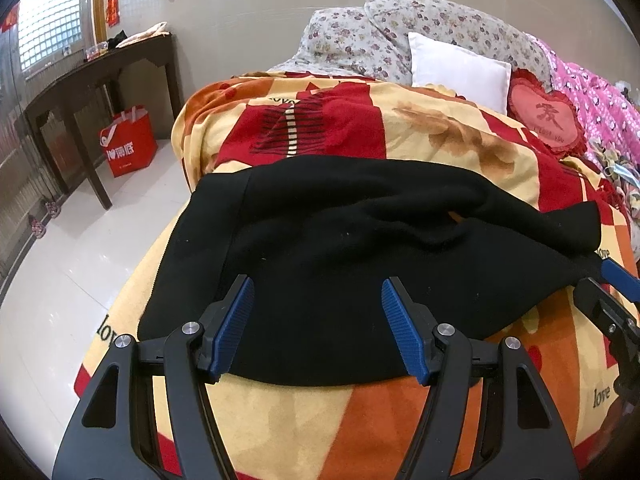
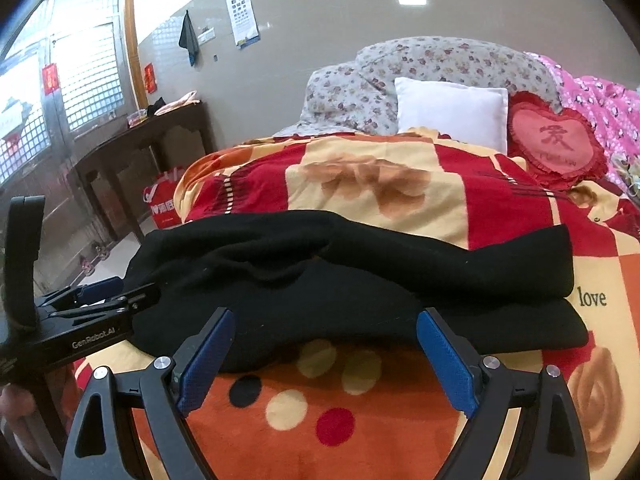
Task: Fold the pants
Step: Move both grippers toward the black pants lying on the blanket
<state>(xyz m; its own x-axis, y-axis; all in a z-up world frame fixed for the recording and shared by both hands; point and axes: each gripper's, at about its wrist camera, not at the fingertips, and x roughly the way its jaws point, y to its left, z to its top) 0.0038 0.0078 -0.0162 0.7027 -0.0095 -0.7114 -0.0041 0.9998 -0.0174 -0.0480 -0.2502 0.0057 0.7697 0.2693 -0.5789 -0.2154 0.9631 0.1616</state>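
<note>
Hovering over the black pants (image 1: 320, 248) folded on the blanket (image 1: 440, 136), I held left tongs (image 1: 318, 292) and right tongs (image 2: 326, 320) apart, empty.

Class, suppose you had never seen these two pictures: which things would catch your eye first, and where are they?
The black pants lie folded across the near end of the bed, dark against the red, orange and cream blanket. Both grippers, left and right, hang open before the pants' near edge. A red heart-shaped cushion sits beside a white pillow at the bed's head.

Black pants (image 2: 352, 280) folded on patterned blanket (image 2: 400, 184), right claw (image 2: 326, 344) spread wide above near edge, left claw (image 2: 104, 292) alongside
</note>
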